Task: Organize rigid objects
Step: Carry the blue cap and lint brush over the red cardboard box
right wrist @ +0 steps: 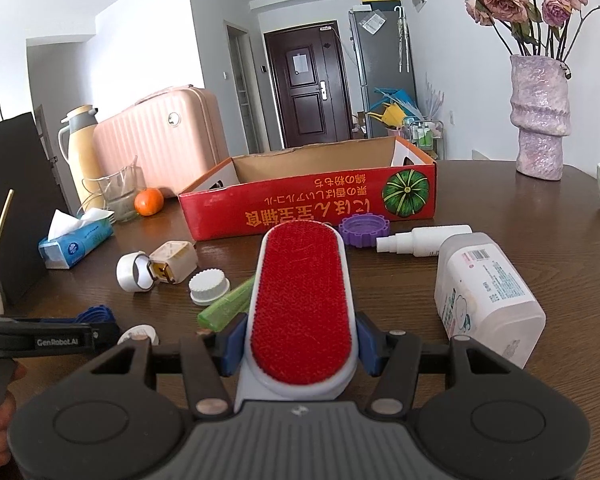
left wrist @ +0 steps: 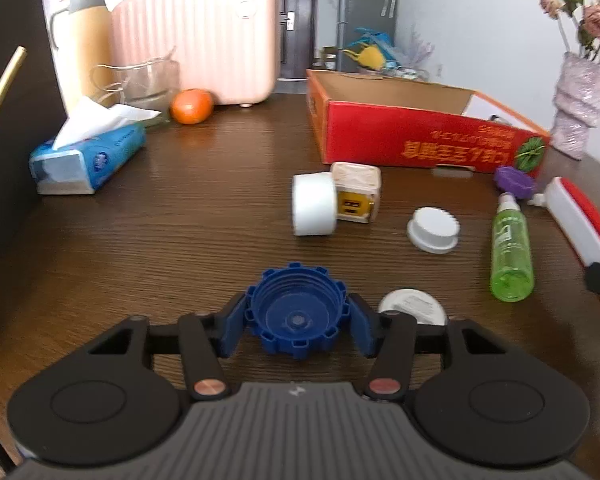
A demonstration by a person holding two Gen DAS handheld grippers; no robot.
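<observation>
My left gripper [left wrist: 296, 322] is shut on a blue ribbed cap [left wrist: 296, 312], held just above the dark wooden table [left wrist: 180, 240]. My right gripper [right wrist: 300, 344] is shut on a red-and-white lint brush [right wrist: 302, 300], held above the table. The open red cardboard box [right wrist: 308, 204] stands at the back; it also shows in the left wrist view [left wrist: 420, 136]. Loose on the table are a white tape roll [left wrist: 314, 204], a beige charger block [left wrist: 358, 196], a white ribbed lid [left wrist: 434, 230], a green spray bottle [left wrist: 512, 252], a purple cap [right wrist: 362, 230], a white spray bottle [right wrist: 424, 240] and a large white bottle [right wrist: 488, 292].
A blue tissue pack [left wrist: 88, 160], an orange [left wrist: 192, 106], a glass jug [left wrist: 140, 80], a yellow thermos [left wrist: 86, 36] and a pink suitcase [left wrist: 204, 36] stand at the back left. A purple vase [right wrist: 540, 116] with flowers stands at the back right. A small white round lid [left wrist: 412, 306] lies by my left gripper.
</observation>
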